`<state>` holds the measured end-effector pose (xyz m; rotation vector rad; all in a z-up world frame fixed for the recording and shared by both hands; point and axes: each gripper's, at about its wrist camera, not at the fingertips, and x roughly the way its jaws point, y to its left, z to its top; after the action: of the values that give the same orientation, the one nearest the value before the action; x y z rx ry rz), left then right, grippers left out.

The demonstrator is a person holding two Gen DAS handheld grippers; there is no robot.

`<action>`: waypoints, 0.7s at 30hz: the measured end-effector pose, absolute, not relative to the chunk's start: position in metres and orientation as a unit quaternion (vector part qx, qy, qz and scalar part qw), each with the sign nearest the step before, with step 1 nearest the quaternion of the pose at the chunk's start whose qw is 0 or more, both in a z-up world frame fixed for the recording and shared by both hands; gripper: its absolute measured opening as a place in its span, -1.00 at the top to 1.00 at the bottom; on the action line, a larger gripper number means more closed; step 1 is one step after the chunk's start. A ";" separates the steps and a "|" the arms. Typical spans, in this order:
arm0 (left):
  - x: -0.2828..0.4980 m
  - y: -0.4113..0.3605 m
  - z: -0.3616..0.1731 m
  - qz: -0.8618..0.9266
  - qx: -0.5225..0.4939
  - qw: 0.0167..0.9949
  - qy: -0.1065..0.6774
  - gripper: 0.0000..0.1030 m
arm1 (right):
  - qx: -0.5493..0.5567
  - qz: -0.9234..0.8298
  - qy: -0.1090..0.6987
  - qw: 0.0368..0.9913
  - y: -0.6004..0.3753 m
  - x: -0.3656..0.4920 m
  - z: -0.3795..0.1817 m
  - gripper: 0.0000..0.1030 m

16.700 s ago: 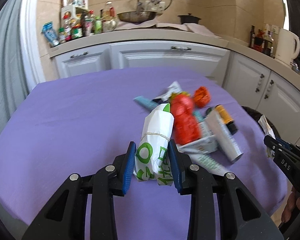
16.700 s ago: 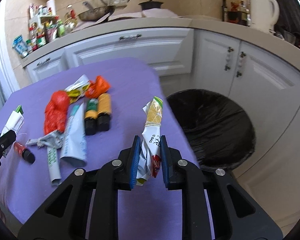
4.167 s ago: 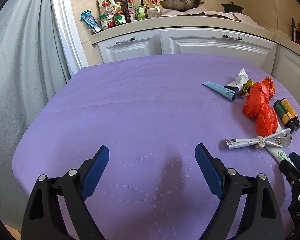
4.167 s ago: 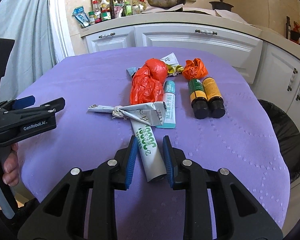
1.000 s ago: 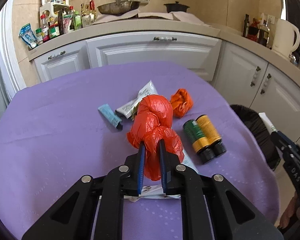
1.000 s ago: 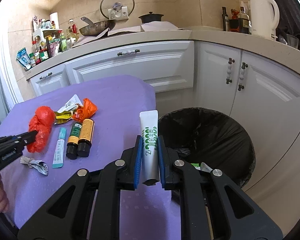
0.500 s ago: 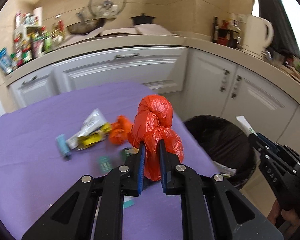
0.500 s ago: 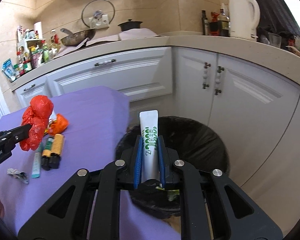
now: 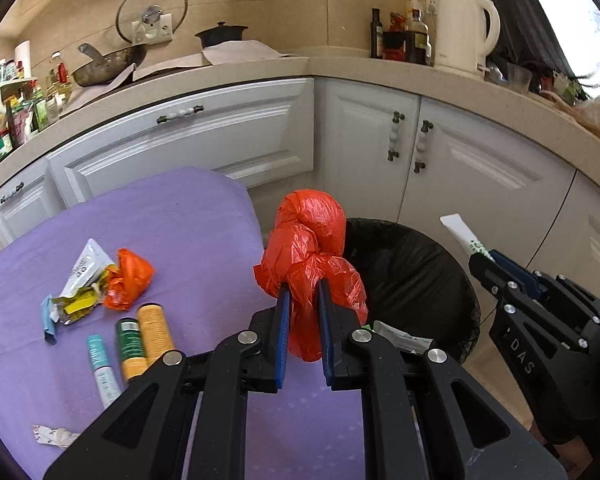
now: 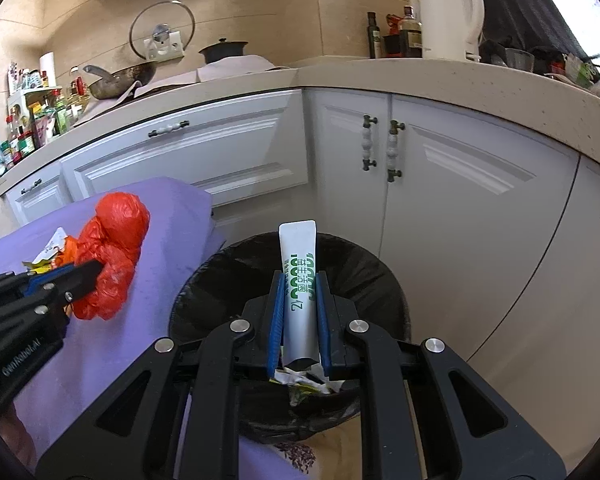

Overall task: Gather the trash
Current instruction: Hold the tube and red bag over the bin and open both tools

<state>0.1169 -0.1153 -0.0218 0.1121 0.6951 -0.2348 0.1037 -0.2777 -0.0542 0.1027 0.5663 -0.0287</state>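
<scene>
Left hand-held gripper (image 9: 302, 304) clamps red bag (image 9: 310, 248); right (image 10: 299, 300) pinches tube (image 10: 299, 276) (seemingly above bin (image 10: 380, 280)).

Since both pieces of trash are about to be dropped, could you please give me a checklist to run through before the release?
1. Right tool clamps the white tube: ok.
2. Tube over the black-lined bin: ok.
3. Left tool clamps the red plastic bag: ok.
4. Red bag over the bin: not ok, it hangs beside the purple table edge.
5. Room left in the bin: cannot tell.
</scene>
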 end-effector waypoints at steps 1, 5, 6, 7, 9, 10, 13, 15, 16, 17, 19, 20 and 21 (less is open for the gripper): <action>0.117 -0.118 -0.023 -0.115 0.056 0.931 0.341 0.73 | 0.052 -0.015 0.280 0.958 -0.280 0.104 -0.055 0.71; 0.122 -0.128 -0.029 -0.113 0.066 0.930 0.344 0.73 | 0.054 -0.017 0.284 0.957 -0.287 0.107 -0.059 0.70; 0.124 -0.132 -0.031 -0.112 0.070 0.929 0.345 0.72 | 0.054 -0.017 0.285 0.957 -0.289 0.109 -0.060 0.70; 0.126 -0.134 -0.032 -0.112 0.071 0.929 0.346 0.72 | 0.055 -0.018 0.285 0.957 -0.290 0.110 -0.061 0.70; 0.129 -0.139 -0.035 -0.112 0.074 0.927 0.349 0.72 | 0.057 -0.019 0.286 0.956 -0.293 0.112 -0.063 0.70; 0.130 -0.141 -0.037 -0.112 0.075 0.926 0.352 0.72 | 0.058 -0.019 0.287 0.956 -0.295 0.115 -0.064 0.70; 0.136 -0.148 -0.041 -0.114 0.078 0.923 0.358 0.72 | 0.060 -0.021 0.290 0.955 -0.299 0.121 -0.069 0.69; 0.139 -0.151 -0.044 -0.117 0.080 0.922 0.359 0.71 | 0.062 -0.021 0.293 0.954 -0.301 0.125 -0.072 0.63; 0.141 -0.153 -0.045 -0.118 0.082 0.921 0.363 0.71 | 0.063 -0.021 0.293 0.954 -0.303 0.126 -0.074 0.62; 0.143 -0.155 -0.046 -0.120 0.083 0.919 0.367 0.69 | 0.065 -0.019 0.294 0.953 -0.304 0.128 -0.076 0.50; 0.145 -0.156 -0.048 -0.121 0.085 0.916 0.372 0.51 | 0.069 -0.025 0.296 0.952 -0.307 0.129 -0.079 0.38; 0.145 -0.157 -0.048 -0.119 0.086 0.917 0.372 0.46 | 0.071 -0.027 0.297 0.952 -0.308 0.129 -0.080 0.37; 0.146 -0.157 -0.048 -0.119 0.085 0.916 0.373 0.32 | 0.074 -0.027 0.298 0.951 -0.309 0.129 -0.080 0.37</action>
<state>0.1457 -0.1567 -0.0480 0.1755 0.7673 -0.2450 0.1293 -0.3094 -0.0803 0.1500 0.6055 -0.0555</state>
